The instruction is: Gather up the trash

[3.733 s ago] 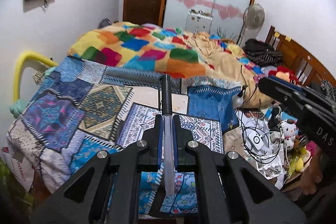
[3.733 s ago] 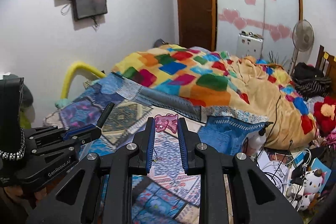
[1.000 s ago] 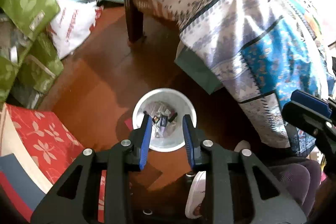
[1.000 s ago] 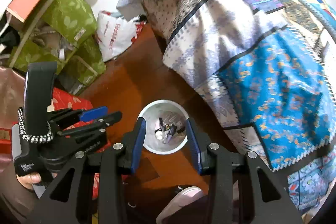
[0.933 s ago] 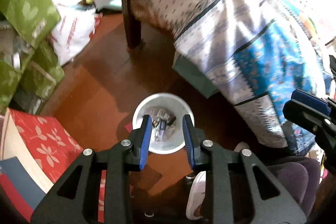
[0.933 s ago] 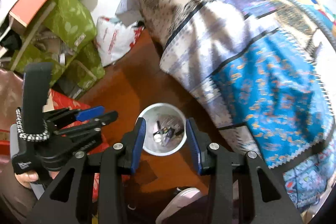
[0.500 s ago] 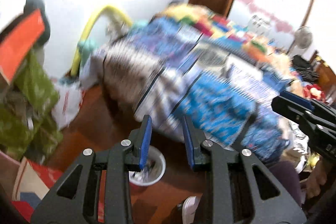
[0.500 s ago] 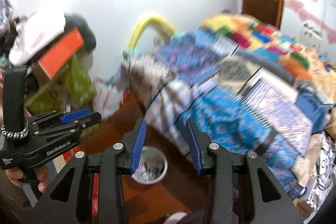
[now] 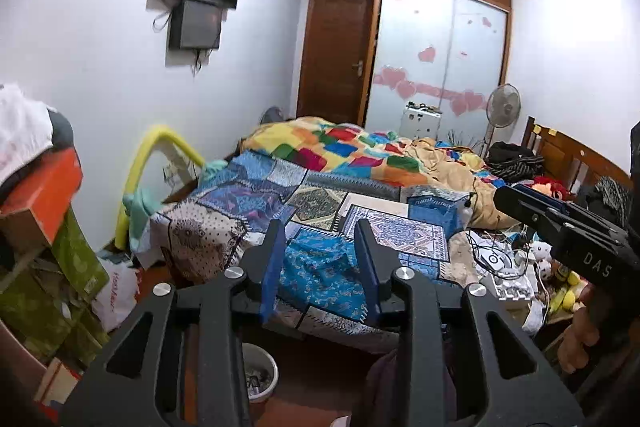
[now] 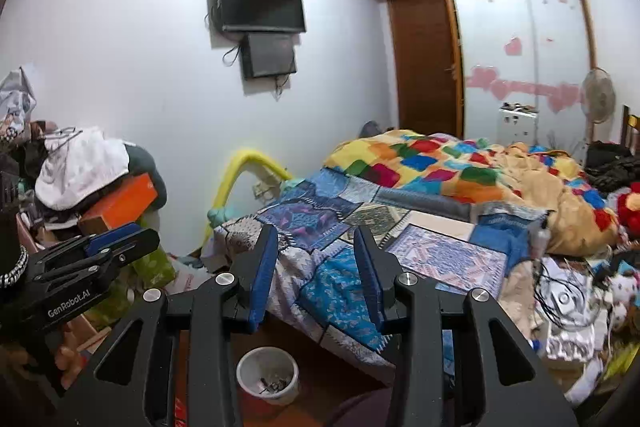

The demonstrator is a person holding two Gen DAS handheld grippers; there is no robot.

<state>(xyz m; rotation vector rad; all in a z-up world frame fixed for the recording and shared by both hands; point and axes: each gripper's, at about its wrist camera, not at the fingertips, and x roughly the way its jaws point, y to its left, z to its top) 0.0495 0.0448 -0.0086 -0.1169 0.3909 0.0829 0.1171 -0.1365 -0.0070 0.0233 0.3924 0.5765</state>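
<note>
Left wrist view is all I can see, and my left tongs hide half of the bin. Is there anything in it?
Observer: The right wrist view shows the whole bin. It stands on the floor beside the bed, with a few small scraps at the bottom.
Operator: And the right tongs? I only see them side-on.
Observer: The right tongs are open, with nothing between them.
Operator: What is the white thing cut off at my left edge?
Observer: It is a heap of white cloth lying on top of an orange box.
</note>
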